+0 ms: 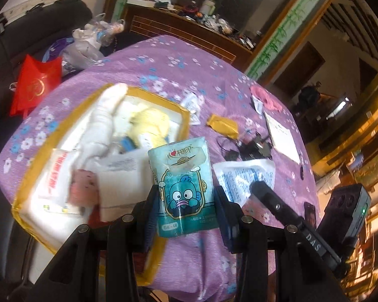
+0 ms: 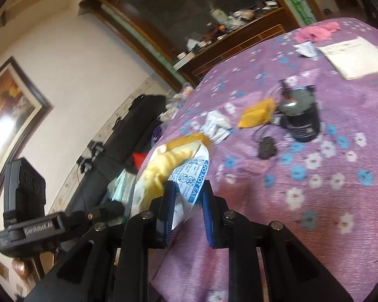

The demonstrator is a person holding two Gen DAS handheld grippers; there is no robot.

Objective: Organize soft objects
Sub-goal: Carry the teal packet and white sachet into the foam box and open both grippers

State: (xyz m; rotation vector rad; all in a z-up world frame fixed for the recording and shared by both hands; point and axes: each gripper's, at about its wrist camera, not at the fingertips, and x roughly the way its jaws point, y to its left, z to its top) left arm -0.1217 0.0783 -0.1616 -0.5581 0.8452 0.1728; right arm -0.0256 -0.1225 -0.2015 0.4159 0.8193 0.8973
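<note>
Your left tongs [image 1: 185,210] pinch a teal cartoon-fish tissue pack [image 1: 182,188]; right tongs [image 2: 186,210] pinch a white "DO NOT EAT" sachet [image 2: 189,188].

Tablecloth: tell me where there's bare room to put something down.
The tablecloth is bare in its near right part, this side of the black cylinder, and along the far edge behind the box. It is crowded around the yellow packet, the cables and the paper. The box itself is full.
</note>
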